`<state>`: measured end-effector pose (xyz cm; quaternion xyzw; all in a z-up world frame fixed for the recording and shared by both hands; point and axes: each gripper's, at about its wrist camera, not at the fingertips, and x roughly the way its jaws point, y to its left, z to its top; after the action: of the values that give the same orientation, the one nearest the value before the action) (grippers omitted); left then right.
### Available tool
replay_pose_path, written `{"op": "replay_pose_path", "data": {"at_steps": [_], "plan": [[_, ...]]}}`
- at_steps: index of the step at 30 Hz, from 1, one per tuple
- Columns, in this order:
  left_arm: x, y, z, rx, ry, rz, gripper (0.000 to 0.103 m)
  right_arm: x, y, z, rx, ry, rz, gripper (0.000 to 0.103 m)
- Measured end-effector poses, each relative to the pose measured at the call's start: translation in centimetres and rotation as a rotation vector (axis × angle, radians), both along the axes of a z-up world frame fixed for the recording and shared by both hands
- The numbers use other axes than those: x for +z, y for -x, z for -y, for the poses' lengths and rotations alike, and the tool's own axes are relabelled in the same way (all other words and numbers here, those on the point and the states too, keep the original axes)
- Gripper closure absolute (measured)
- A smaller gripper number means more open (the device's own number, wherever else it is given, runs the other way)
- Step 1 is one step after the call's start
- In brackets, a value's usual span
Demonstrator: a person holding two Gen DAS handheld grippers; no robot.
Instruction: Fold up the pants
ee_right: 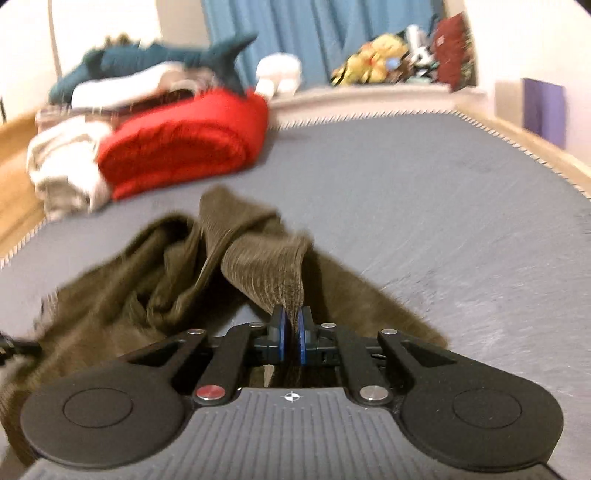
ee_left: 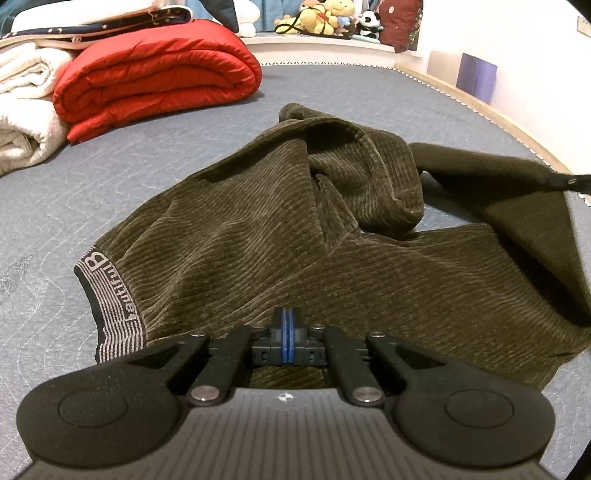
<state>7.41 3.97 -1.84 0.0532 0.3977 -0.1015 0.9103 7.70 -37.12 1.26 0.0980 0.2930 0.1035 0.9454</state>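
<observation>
Right now your left claw point(ee_left: 287, 334) is pressed closed with nothing between its pads, low over the olive corduroy pants point(ee_left: 295, 236) crumpled on the grey bed point(ee_left: 92, 192); your right claw point(ee_right: 291, 334) pinches a lifted fold of them. Farther back sits a red quilt point(ee_left: 159, 77).

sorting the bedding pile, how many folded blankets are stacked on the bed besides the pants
3 that I can make out: a red quilt at the bed's far left, a cream blanket left of it, and a star-print one on top. More may be hidden beyond the view's edge.
</observation>
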Motion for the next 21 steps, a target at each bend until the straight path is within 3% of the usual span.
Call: {"op": "replay_pose_path", "data": {"at_steps": [5, 8, 12, 16, 19, 21], "plan": [[0.3, 0.1, 0.1, 0.002, 0.003, 0.002, 0.102, 1.8, 4.0, 5.2, -0.156, 0.012, 0.057, 0.096], [0.4, 0.2, 0.3, 0.001, 0.006, 0.003, 0.101, 1.6, 5.9, 8.7, -0.324, 0.057, 0.023, 0.096], [0.6, 0.4, 1.0, -0.012, 0.002, 0.002, 0.1, -1.7, 7.5, 14.2, -0.586, 0.057, -0.195, 0.097], [0.5, 0.4, 1.6, -0.021, -0.003, -0.001, 0.092, -4.7, 8.2, 17.7, -0.667, -0.027, -0.361, 0.096], [0.4, 0.3, 1.8, -0.019, -0.008, -0.004, 0.085, -4.5, 8.9, 19.2, -0.71, -0.13, -0.333, 0.093], [0.2, 0.3, 2.0, -0.02, -0.014, -0.006, 0.083, -3.0, 9.3, 19.4, -0.767, -0.14, -0.223, 0.09]]}}
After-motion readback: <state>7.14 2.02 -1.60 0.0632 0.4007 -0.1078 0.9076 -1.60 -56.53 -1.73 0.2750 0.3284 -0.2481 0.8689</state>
